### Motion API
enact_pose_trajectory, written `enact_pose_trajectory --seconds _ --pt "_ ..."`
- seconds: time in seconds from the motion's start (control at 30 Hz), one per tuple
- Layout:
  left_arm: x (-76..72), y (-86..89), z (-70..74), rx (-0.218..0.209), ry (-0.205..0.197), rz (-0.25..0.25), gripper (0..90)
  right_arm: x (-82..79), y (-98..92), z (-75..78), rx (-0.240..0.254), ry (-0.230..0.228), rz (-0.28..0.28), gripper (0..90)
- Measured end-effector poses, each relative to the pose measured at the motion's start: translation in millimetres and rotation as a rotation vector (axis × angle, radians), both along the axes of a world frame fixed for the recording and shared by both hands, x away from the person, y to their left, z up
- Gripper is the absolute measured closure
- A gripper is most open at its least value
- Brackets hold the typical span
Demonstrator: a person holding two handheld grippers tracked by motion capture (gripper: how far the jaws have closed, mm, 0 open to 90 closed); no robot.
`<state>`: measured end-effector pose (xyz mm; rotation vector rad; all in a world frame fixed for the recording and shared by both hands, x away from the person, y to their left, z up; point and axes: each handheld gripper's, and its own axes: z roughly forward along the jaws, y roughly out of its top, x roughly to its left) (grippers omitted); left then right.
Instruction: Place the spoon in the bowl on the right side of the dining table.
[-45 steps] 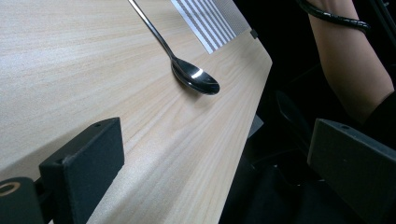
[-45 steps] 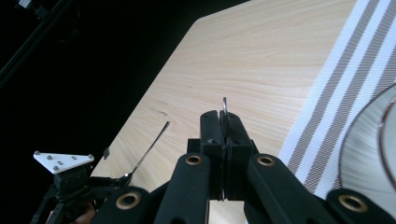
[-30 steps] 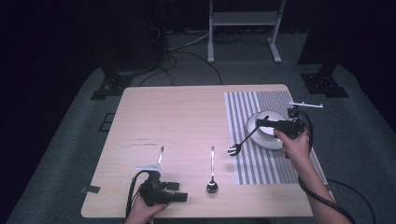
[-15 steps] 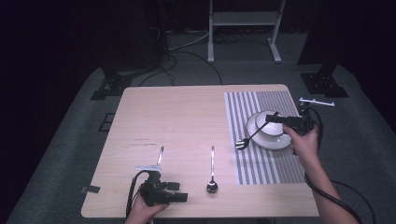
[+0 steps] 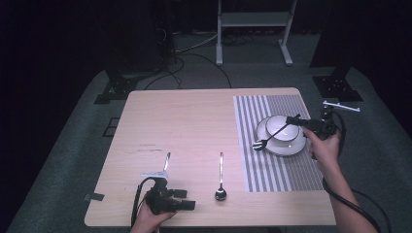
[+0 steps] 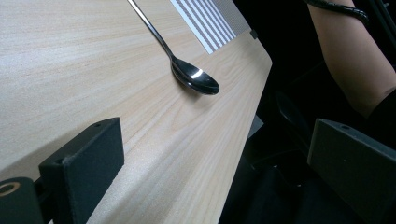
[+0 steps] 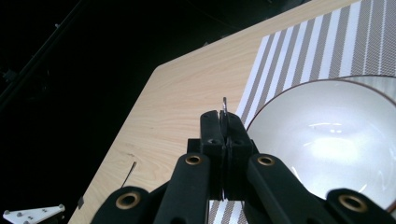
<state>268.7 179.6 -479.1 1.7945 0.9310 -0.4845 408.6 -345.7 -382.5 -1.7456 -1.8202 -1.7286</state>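
My right gripper (image 5: 294, 120) is shut on the handle of a dark fork (image 5: 270, 135). The fork slants down to the left across a white bowl (image 5: 286, 132) on a plate (image 5: 293, 147), and its tines hang past the plate's left rim over the striped placemat (image 5: 272, 170). In the right gripper view the jaws (image 7: 223, 128) press together on the thin handle, whose tip (image 7: 224, 103) pokes up above the bowl (image 7: 322, 140). My left gripper (image 5: 188, 199) rests open near the table's front edge. A silver spoon (image 5: 220, 175) lies just right of it, also seen as spoon (image 6: 194, 79).
A second slim silver utensil (image 5: 166, 161) lies on the wooden table (image 5: 194, 121) just beyond the left gripper. Black stands and cables sit on the dark floor behind the table. The person's right forearm (image 6: 355, 60) reaches in along the table's right side.
The right gripper has carried the fork to the right, so its tines now hang near the plate's left rim instead of further left over the mat. The left gripper has stayed put.
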Motion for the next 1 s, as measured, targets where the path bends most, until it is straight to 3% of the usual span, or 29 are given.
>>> enact_pose_trajectory --seconds 1.0 --pt "0.3 0.5 -0.6 0.000 0.003 0.002 2.3 0.6 -33.8 14.6 0.013 -0.018 -0.126 88.9"
